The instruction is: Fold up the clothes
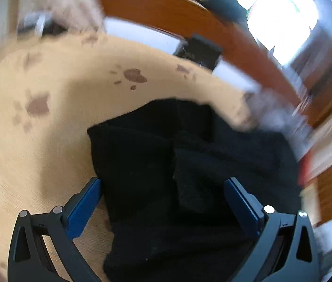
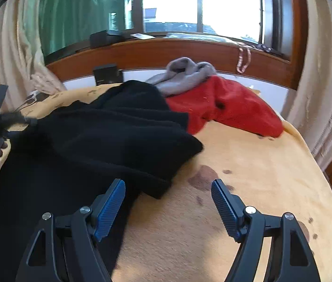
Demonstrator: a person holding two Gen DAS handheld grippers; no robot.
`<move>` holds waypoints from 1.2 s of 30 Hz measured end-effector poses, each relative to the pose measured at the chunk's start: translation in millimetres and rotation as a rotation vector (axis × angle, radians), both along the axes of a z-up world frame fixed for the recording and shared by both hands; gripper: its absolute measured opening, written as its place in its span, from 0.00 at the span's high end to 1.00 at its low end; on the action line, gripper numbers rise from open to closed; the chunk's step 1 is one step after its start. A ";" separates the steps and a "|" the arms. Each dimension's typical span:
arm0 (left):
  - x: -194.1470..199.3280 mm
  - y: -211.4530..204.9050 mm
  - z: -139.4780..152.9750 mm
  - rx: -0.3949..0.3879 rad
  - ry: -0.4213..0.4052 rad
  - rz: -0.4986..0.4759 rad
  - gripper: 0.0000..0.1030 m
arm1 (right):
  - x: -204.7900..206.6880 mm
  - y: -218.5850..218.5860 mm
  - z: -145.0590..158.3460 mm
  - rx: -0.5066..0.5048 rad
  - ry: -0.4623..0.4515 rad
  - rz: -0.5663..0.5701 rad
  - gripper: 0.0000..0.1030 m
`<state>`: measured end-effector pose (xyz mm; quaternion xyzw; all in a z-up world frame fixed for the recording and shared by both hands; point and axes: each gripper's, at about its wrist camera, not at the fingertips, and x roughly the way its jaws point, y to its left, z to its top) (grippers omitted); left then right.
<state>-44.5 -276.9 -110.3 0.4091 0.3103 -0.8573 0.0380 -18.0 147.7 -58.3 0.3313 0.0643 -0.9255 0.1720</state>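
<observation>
Spreading across the yellow blanket (image 2: 248,164), the black garment (image 2: 109,136) lies before us; our left gripper (image 1: 163,188) straddles it, jaws wide, while our right gripper (image 2: 168,188) gapes empty beside its edge.

Bright window (image 2: 201,4), wooden headboard (image 2: 166,54), cream curtains (image 2: 325,94)

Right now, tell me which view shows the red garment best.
The right wrist view: the red garment lies sharp and whole on the bed, beside a grey garment. The left wrist view shows only a blurred red sliver at its right edge.
</observation>
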 end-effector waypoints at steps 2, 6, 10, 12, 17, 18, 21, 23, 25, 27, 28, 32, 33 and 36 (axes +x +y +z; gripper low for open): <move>1.7 -19.1 -0.6 0.176 0.013 0.021 0.00 | -0.5 -2.3 0.8 -0.006 0.009 0.004 0.25; -5.1 -20.9 1.8 0.215 0.000 -0.006 0.00 | 0.8 -0.5 1.8 -0.021 0.012 -0.011 0.25; -20.8 -13.5 -0.9 0.192 -0.025 -0.039 0.01 | 0.4 3.5 2.7 -0.042 0.007 -0.027 0.25; -23.6 -12.1 2.7 0.222 -0.022 -0.056 0.01 | -1.1 4.6 2.1 -0.045 -0.001 -0.038 0.25; -11.4 -16.5 22.8 0.242 0.011 -0.067 0.04 | -2.7 8.2 2.0 -0.059 -0.006 -0.048 0.25; -7.5 -17.3 28.4 0.231 0.028 -0.056 0.04 | -3.2 9.0 1.9 -0.061 -0.007 -0.049 0.25; 5.0 -20.3 47.0 0.183 0.088 -0.005 0.04 | -4.0 11.0 1.9 -0.069 -0.010 -0.053 0.25; 11.1 -20.0 56.7 0.167 0.125 0.012 0.04 | -3.6 11.9 2.1 -0.073 -0.008 -0.056 0.25; 8.6 -15.7 58.8 0.209 0.133 -0.036 0.04 | -3.7 11.5 1.7 -0.071 -0.009 -0.057 0.25; -2.3 -6.0 52.2 0.268 0.103 -0.104 0.04 | -4.4 11.4 1.4 -0.067 -0.009 -0.054 0.25; -8.2 -0.6 48.1 0.286 0.086 -0.129 0.04 | -4.1 11.4 1.7 -0.066 -0.007 -0.054 0.25; -24.5 15.1 28.6 0.193 -0.027 -0.128 0.15 | -1.5 12.4 3.5 -0.065 0.012 -0.061 0.25; -26.3 16.0 22.2 0.185 -0.057 -0.127 0.19 | -1.0 12.7 3.9 -0.066 0.016 -0.062 0.25; -27.4 13.6 5.8 0.198 -0.104 -0.122 0.28 | -2.5 12.0 3.3 -0.066 0.008 -0.053 0.25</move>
